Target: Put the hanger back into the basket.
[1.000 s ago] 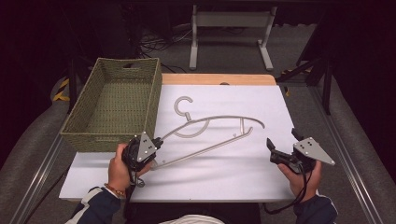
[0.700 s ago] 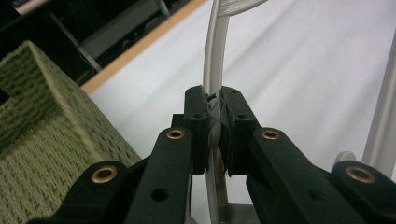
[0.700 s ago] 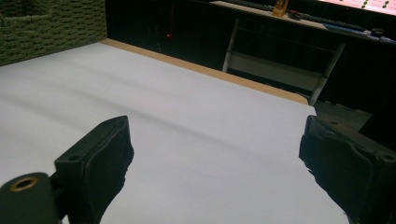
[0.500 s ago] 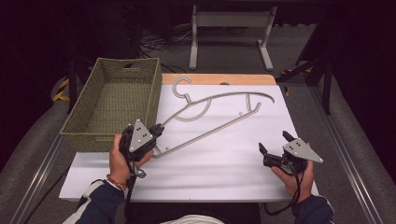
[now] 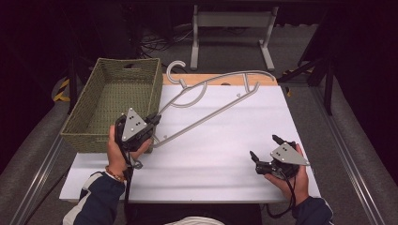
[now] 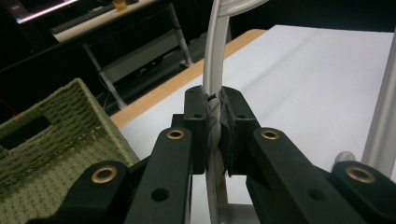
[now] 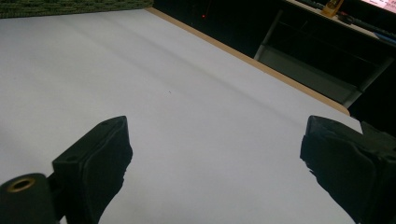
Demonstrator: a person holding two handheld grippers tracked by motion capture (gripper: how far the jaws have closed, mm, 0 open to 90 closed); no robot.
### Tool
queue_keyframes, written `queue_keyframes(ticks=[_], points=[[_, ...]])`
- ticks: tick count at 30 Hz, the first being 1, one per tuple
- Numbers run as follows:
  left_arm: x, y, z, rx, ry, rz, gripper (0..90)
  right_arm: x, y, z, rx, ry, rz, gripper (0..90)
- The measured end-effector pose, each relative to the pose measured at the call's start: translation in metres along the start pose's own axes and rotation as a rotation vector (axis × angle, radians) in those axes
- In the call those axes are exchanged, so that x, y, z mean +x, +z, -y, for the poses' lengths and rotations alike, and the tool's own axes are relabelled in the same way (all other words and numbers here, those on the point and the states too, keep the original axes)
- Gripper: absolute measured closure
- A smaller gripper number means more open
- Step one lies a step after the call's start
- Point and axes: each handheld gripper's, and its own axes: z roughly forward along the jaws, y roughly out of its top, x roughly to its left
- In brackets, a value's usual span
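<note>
A grey clothes hanger [image 5: 206,101], stretching toward the frame's upper centre beside the woven basket [image 5: 112,101], is clamped by the left gripper [image 6: 214,122]; the right gripper [image 5: 265,151] is held agape above the worktop [image 5: 225,154]. Carrying appears under way; lowering is likely required next.

No text, label, brand, number or sign can be read anywhere in these pictures.

Overhead view plus two jaw-level close-ups
</note>
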Motion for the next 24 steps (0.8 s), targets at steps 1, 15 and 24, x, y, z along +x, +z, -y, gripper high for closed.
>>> queue_keyframes(ticks=[1,15,24], points=[[0.001,0.0,-0.001,-0.006,0.001,-0.002,82.7,0.0,0.0,0.0,0.0,0.0,0.0,8.5],[0.036,-0.03,-0.012,-0.041,-0.017,-0.128,82.8,0.006,0.001,-0.001,-0.002,-0.03,0.005,8.5],[0.073,-0.041,0.004,-0.023,-0.09,-0.178,82.8,0.008,0.003,-0.001,0.011,-0.035,-0.009,8.5]])
